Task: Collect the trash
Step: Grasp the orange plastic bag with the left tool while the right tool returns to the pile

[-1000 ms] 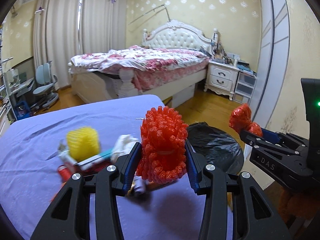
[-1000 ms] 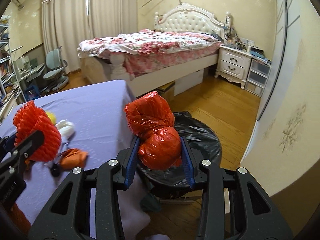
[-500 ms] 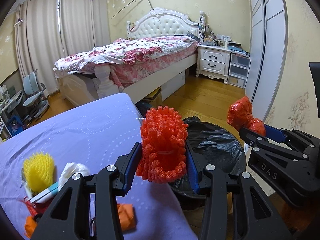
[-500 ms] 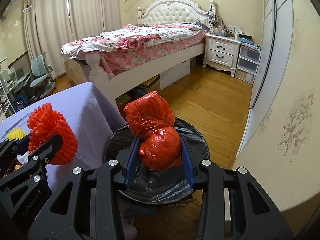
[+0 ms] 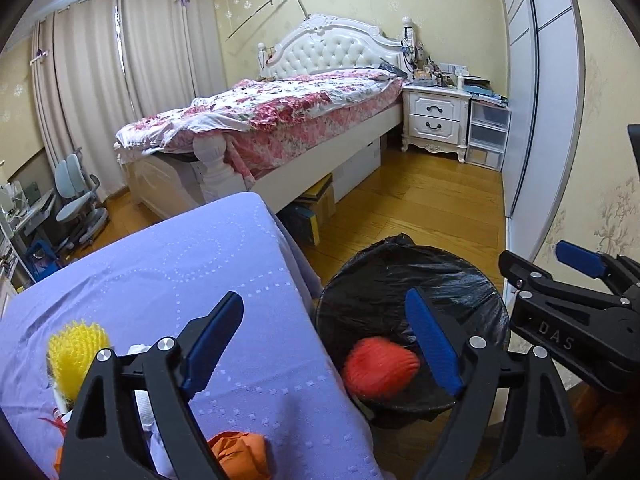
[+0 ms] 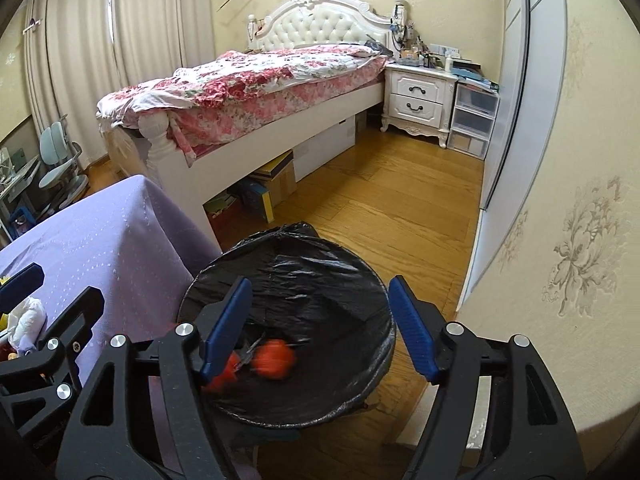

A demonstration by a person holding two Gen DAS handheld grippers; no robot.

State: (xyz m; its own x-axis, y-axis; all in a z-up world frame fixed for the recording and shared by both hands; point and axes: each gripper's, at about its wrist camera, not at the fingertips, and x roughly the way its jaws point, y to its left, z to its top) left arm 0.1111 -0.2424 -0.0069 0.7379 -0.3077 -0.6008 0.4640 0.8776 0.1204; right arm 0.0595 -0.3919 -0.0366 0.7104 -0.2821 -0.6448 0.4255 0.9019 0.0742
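- Left claw point(image 5: 324, 334) gapes wide, gripping nothing; the red foam-net wad point(image 5: 380, 366) lies below it inside the black-lined round bin point(image 5: 400, 276).
- Right claw point(image 6: 320, 320) is likewise spread above the bin (a blurred red plastic bundle point(image 6: 276, 364) inside).

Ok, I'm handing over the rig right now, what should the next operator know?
Left gripper: open, nothing held. Right gripper: open, nothing held, above the trash bin.
In the bin: red foam net, red bag.
Left on the purple table: yellow foam net, white tissue, orange scrap, small bits beside them.
Next: probably fetch those.
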